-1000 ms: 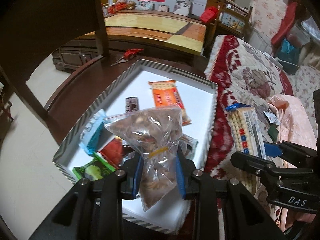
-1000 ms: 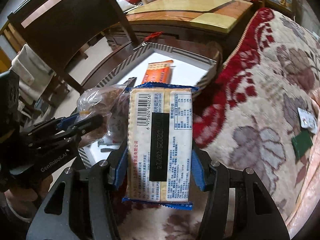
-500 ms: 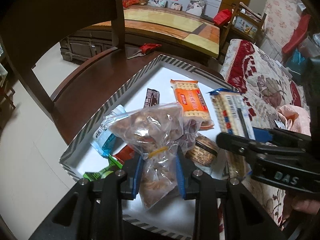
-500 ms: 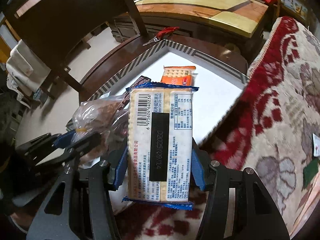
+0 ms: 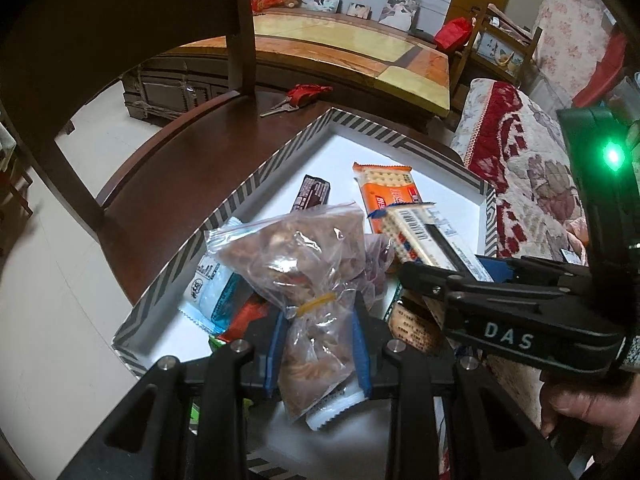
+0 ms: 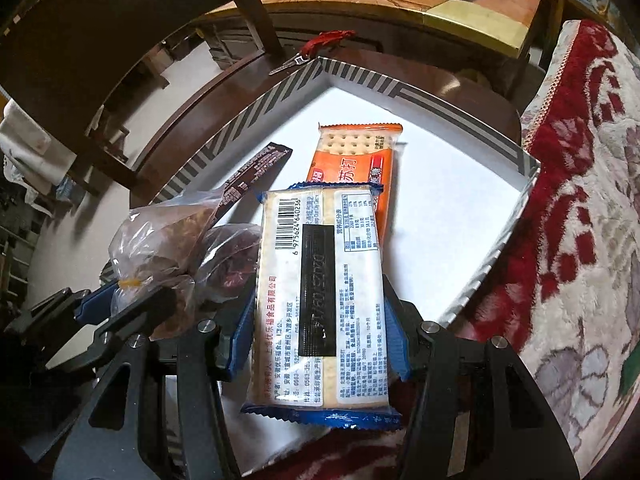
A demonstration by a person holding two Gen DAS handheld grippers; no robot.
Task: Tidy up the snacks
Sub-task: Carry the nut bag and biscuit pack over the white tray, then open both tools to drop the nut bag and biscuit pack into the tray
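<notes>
My left gripper [image 5: 318, 340] is shut on the neck of a clear bag of brown snacks [image 5: 304, 248] tied with a yellow band, and holds it over the near end of a white box with a striped rim [image 5: 256, 176]. My right gripper [image 6: 320, 328] is shut on a blue-edged cracker pack [image 6: 320, 280], label side up, above the box [image 6: 240, 120] beside the bag [image 6: 160, 240]. In the box lie an orange cracker pack [image 6: 356, 160], a dark bar [image 6: 256, 168] and a light blue packet [image 5: 212, 292], with more packets hidden under the bag.
The box sits on a dark wooden chair seat [image 5: 180, 184]; the chair's back [image 5: 240, 28] rises behind. Red-handled scissors [image 5: 296, 98] lie beyond the box. A red-patterned sofa cover [image 6: 580, 200] borders the box on the right. A hand [image 5: 580, 412] holds the right gripper.
The right gripper has carried the cracker pack leftward from over the sofa cover to over the box. The left gripper with the bag has drifted a little forward and lower over the box.
</notes>
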